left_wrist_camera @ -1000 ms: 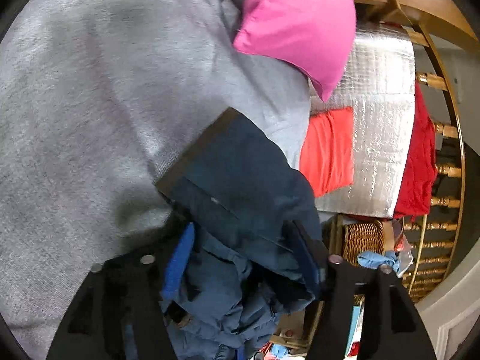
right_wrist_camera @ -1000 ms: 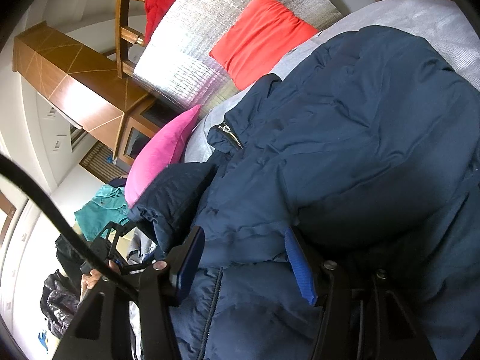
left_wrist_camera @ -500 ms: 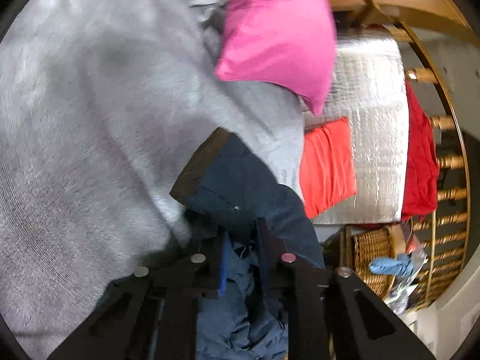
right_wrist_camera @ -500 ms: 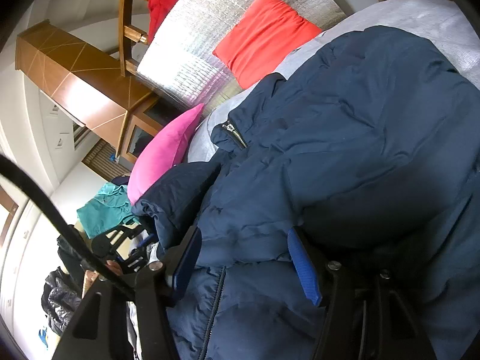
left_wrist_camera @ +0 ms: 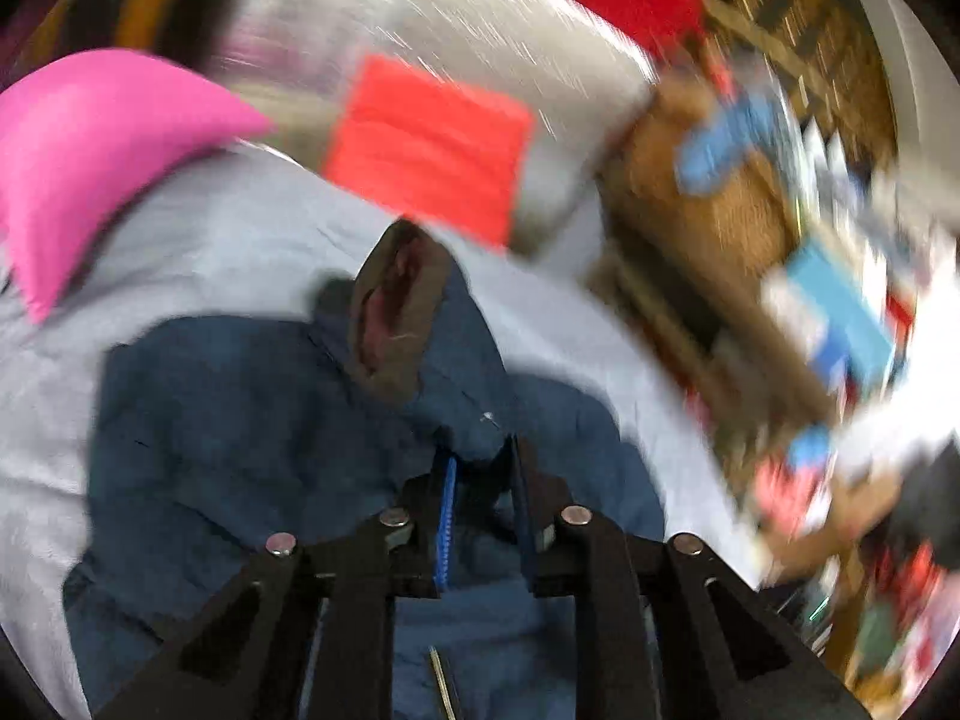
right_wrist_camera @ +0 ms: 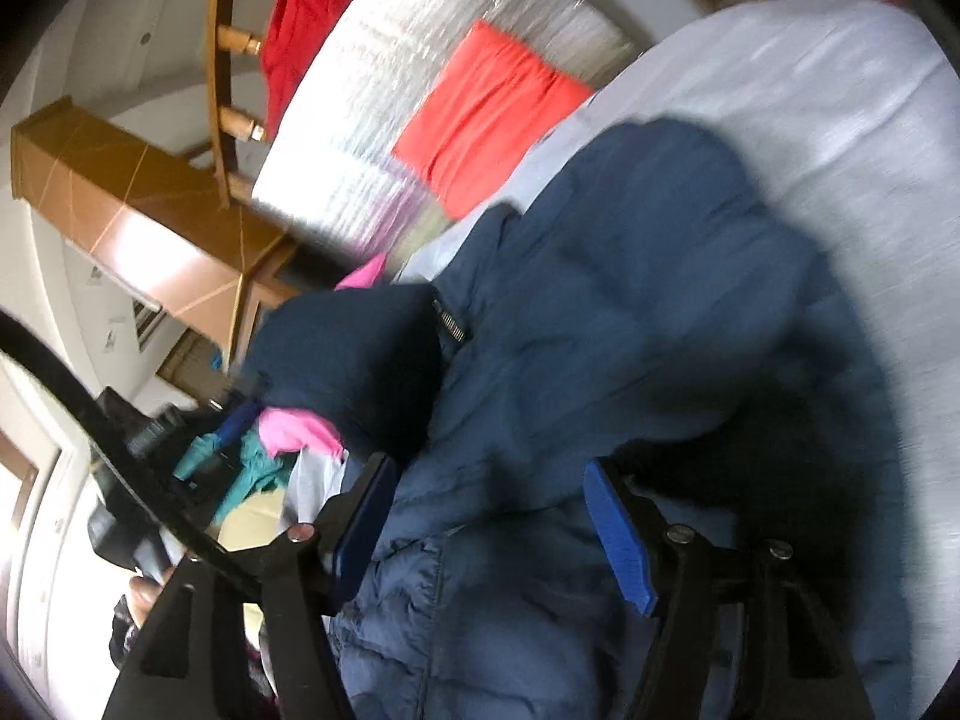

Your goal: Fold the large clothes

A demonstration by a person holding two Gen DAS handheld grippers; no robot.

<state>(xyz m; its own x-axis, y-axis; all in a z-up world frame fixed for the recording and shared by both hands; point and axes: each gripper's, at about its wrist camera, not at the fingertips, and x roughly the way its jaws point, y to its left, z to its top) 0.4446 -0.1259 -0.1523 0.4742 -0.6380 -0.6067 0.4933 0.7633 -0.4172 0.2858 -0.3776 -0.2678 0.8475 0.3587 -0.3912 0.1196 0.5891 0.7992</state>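
Note:
A navy padded jacket (right_wrist_camera: 630, 330) lies bunched on a grey bed sheet (right_wrist_camera: 840, 120). In the left wrist view my left gripper (left_wrist_camera: 483, 468) is shut on a fold of the jacket's sleeve (left_wrist_camera: 468, 420), whose brown-lined cuff (left_wrist_camera: 396, 312) stands up just beyond the fingers. The rest of the jacket (left_wrist_camera: 240, 420) spreads below and left of it. My right gripper (right_wrist_camera: 486, 510) is open, its blue pads on either side of the jacket's body, above the zipper area. The left view is motion-blurred.
A pink pillow (left_wrist_camera: 90, 150) lies at the left, a red cushion (left_wrist_camera: 426, 144) against a silver quilted headboard (left_wrist_camera: 480, 30). A wicker basket and clutter (left_wrist_camera: 750, 228) stand right of the bed. A wooden cabinet (right_wrist_camera: 132, 210) and teal clothes (right_wrist_camera: 252, 474) are on the left.
My left gripper closed on the sleeve and swung it over the jacket body toward the red cushion. My right gripper stayed open and shifted slightly back over the jacket.

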